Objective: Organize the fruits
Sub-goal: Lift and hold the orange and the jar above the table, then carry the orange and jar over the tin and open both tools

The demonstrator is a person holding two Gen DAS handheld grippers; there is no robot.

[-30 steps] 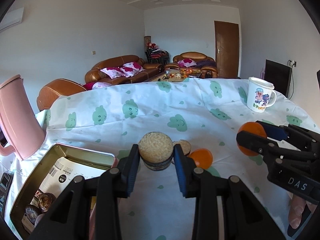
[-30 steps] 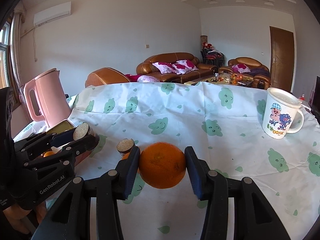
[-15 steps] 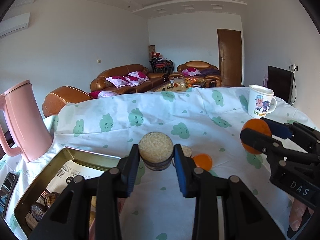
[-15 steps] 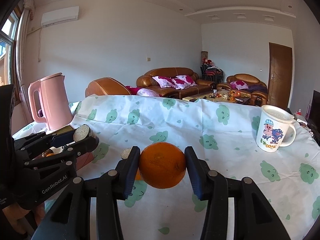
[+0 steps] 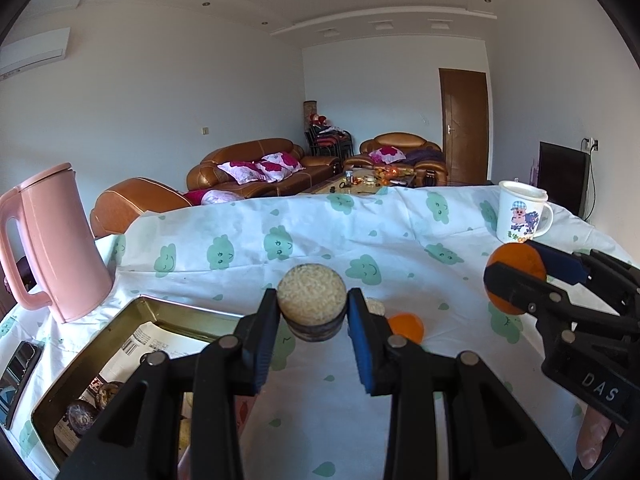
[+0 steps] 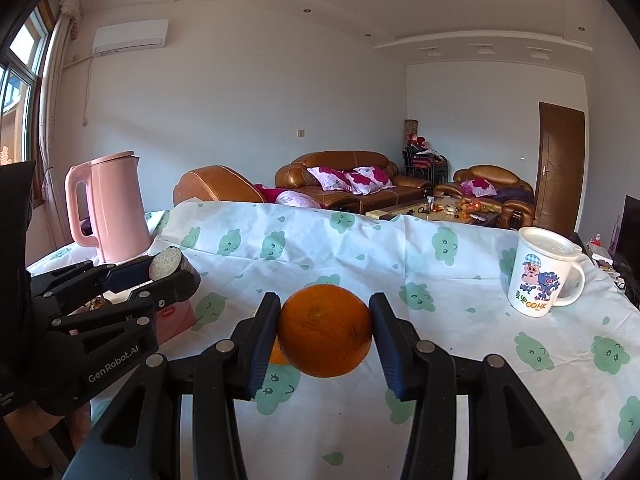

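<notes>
Two hand-held grippers are up over the table (image 5: 400, 216) with its cloud-print cloth, and both are loaded! Biggest item out there: the pink kettle (image 5: 56, 240), standing well off to the left of the left hand-held gripper (image 5: 313, 314), at the table's edge. Just below and left of that gripper sits the metal tray (image 5: 80, 364), with printed paper and a few dark round things lying in it (too small to name). Far off to the right of the right hand-held gripper (image 6: 325, 330), the cartoon mug (image 6: 542, 276) stands upright near the table's far right edge.

Now the fruit! The right hand-held gripper is clamped on the orange (image 6: 325, 330), both blue pads pressed against its sides, holding it above the cloth. The left hand-held gripper is clamped on a dark, cut stub with a pale grainy face (image 5: 312, 298) turned toward the camera, also clear of the table. Beyond the left gripper's right finger a smaller orange fruit (image 5: 406, 326) rests on the cloth, and a second cut stub (image 5: 376, 306) peeks out just behind that same finger.
</notes>
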